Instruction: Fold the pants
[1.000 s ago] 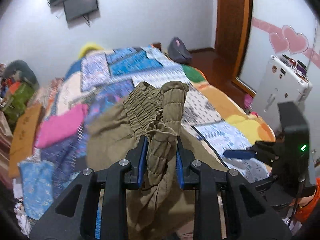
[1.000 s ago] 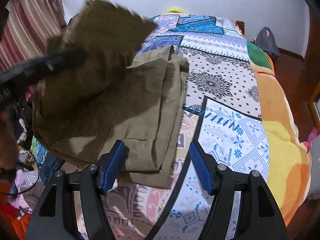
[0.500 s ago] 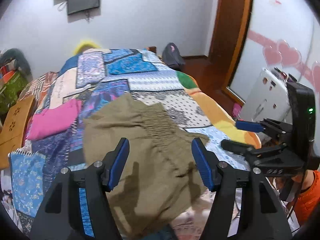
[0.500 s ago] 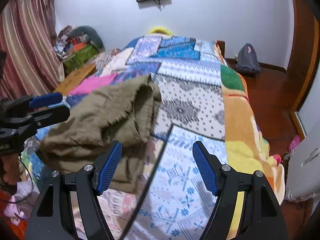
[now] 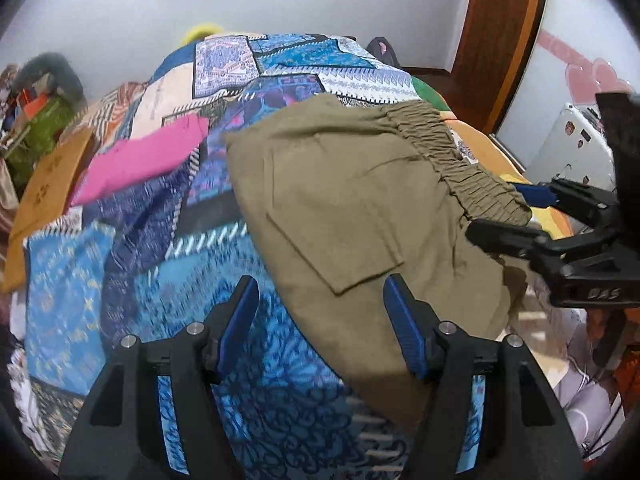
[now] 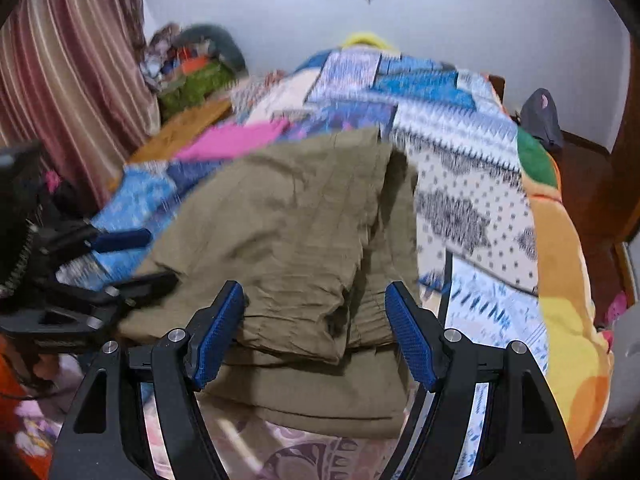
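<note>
Olive-green pants (image 5: 360,200) lie folded on the patchwork bedspread (image 5: 132,272), the elastic waistband (image 5: 448,152) at their right edge and a pocket flap (image 5: 340,240) facing up. My left gripper (image 5: 319,284) hovers open over the pants' near left edge, with nothing pressed between its pads. In the right wrist view the pants (image 6: 300,220) are a layered stack. My right gripper (image 6: 315,292) stands open over their near end and holds nothing. The right gripper (image 5: 494,208) also shows beside the waistband, and the left gripper (image 6: 156,258) at the stack's left side.
A pink garment (image 5: 140,160) lies on the bed beyond the pants. A wooden board (image 5: 48,184) and a clothes pile sit along the left, by a striped curtain (image 6: 60,80). At the right stand a white appliance (image 5: 572,148) and a wooden door; a grey bag (image 6: 540,118) is on the floor.
My left gripper let go of the bunched waistband and opened; the pants dropped flat onto the bed as a fold. The left gripper then sank toward the pants' left edge; the right one widened slightly.
</note>
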